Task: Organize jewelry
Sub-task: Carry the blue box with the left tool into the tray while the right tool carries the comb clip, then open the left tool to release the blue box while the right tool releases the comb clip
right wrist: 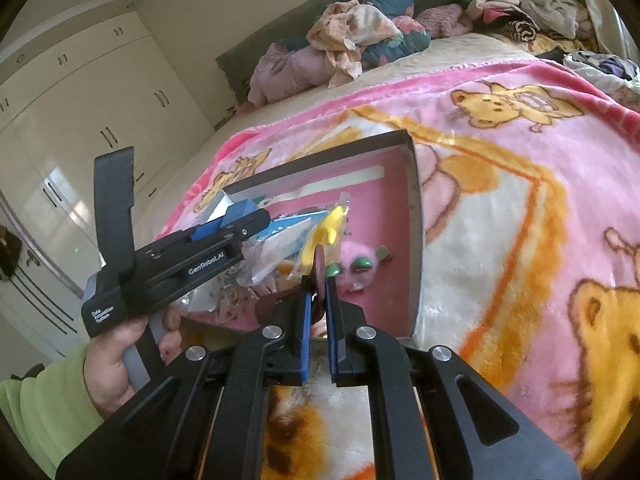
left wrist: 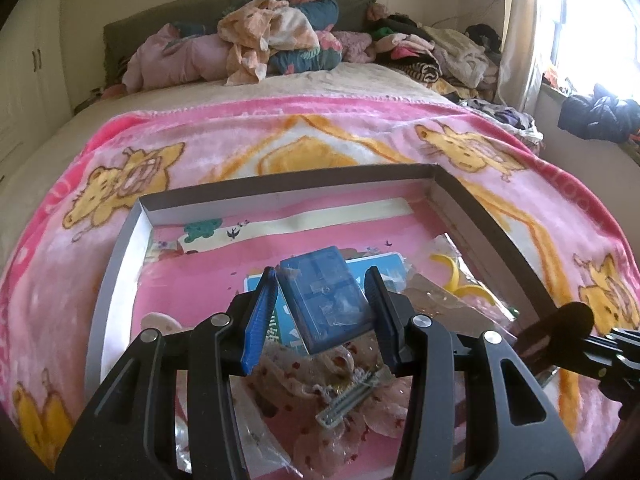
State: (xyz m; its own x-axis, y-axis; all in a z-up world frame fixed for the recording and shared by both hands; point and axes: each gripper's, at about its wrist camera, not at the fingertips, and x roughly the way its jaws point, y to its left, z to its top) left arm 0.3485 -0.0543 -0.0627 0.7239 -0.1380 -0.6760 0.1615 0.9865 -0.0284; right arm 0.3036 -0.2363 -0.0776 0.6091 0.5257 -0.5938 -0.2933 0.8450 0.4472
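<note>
A blue case (left wrist: 326,300) is gripped by the left gripper (left wrist: 320,304) over the box (left wrist: 280,190); a brown disc (right wrist: 319,268) is pinched upright by the right gripper (right wrist: 319,300) at the box's near edge.

The left gripper (left wrist: 322,296) is pointing forward and downward, its two fingers parted and pressing on either side of a blue box (left wrist: 326,298), gripping it. In the right wrist view a hand (right wrist: 114,364) in a light green sleeve (right wrist: 40,408) is wrapping around that gripper's grey handle from below. The right gripper (right wrist: 319,280) is also tilting downward, its blue-padded fingers (right wrist: 306,336) pinching close together on a thin brown disc (right wrist: 319,270) standing edge-on between them, just beside the left gripper's tip
</note>
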